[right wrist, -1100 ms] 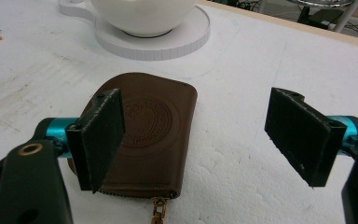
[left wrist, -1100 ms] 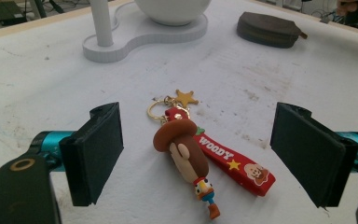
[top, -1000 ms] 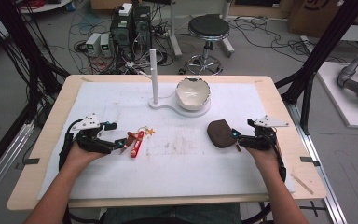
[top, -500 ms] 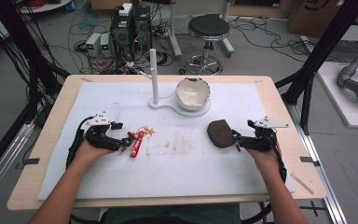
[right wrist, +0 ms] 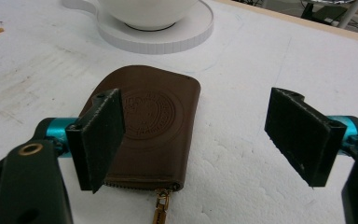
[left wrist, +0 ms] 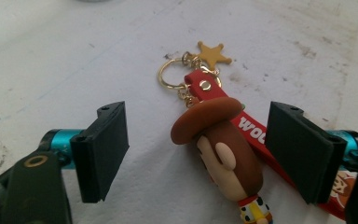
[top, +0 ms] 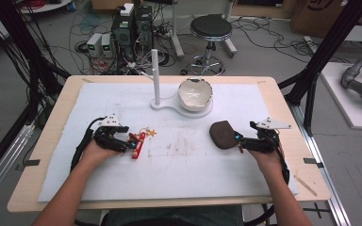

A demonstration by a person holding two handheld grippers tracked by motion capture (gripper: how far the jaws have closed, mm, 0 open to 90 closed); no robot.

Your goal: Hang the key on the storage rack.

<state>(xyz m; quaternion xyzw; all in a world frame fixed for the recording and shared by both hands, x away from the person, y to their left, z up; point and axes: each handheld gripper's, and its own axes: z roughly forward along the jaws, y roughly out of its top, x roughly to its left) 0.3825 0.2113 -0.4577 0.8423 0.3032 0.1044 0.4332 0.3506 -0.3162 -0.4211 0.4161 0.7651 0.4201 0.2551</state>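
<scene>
A keychain (top: 138, 143) lies on the white mat left of centre: a small cowboy figure with a brown hat (left wrist: 228, 154), a red strap (left wrist: 254, 128), a gold ring (left wrist: 170, 74) and a gold star (left wrist: 213, 53). My left gripper (left wrist: 201, 149) is open, with the figure between its pads, which do not touch it; its jaws have just been closing. A brown leather zip pouch (right wrist: 154, 116) lies flat at the right of the mat (top: 222, 134). My right gripper (right wrist: 200, 140) is open just in front of it, its left pad over the pouch's edge.
A white bowl (top: 194, 93) sits on a white base with an upright post (top: 155, 75) at the back middle of the mat. The pouch's gold zipper pull (right wrist: 160, 210) points toward the right gripper. The wooden table edge (top: 283, 99) frames the mat.
My left gripper has moved right along the mat to the keychain, and its jaws now straddle the figure. The right gripper and the pouch have stayed in place.
</scene>
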